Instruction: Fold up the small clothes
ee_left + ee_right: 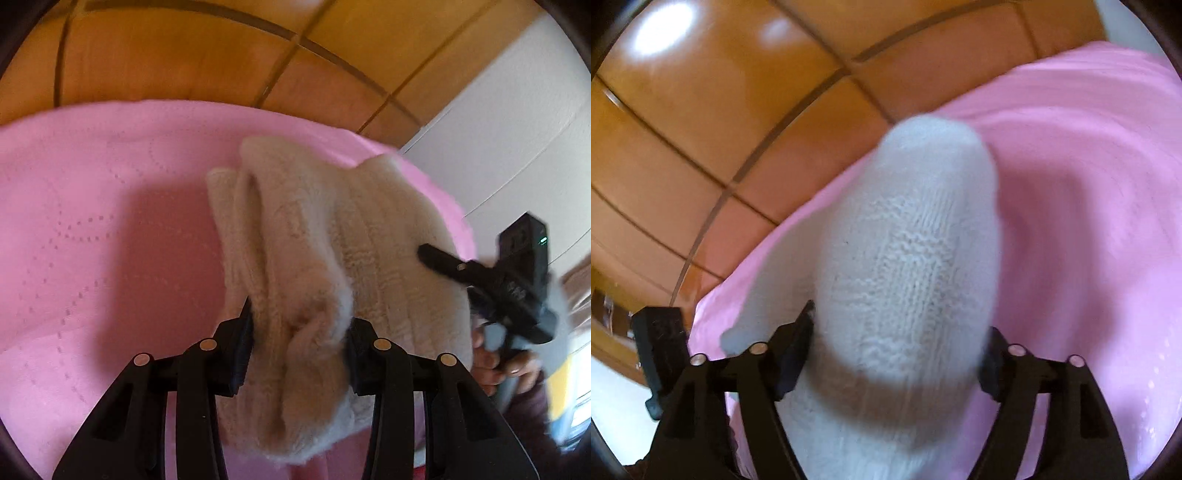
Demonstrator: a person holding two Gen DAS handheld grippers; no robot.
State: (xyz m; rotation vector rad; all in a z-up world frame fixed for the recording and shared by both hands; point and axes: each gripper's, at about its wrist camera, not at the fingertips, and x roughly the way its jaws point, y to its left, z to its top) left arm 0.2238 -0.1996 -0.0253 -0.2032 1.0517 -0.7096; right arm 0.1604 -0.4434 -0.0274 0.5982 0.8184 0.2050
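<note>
Plainly, both grippers' jaws clamp the cream knit garment, which hides the pink cloth beneath, edges blurred.

My left gripper is matt black plastic with small pale metal pins at the joints. The knitted garment between its jaws is cream wool-like cloth, fuzzy and ribbed, soft-looking. My right gripper is the same matt black plastic; against it the knit shows plain looped stitches. The pink cloth under it is smooth and matt, with dotted embossed lines. Behind it, the wooden panels are orange-brown, glossy, with bright reflections.
</note>
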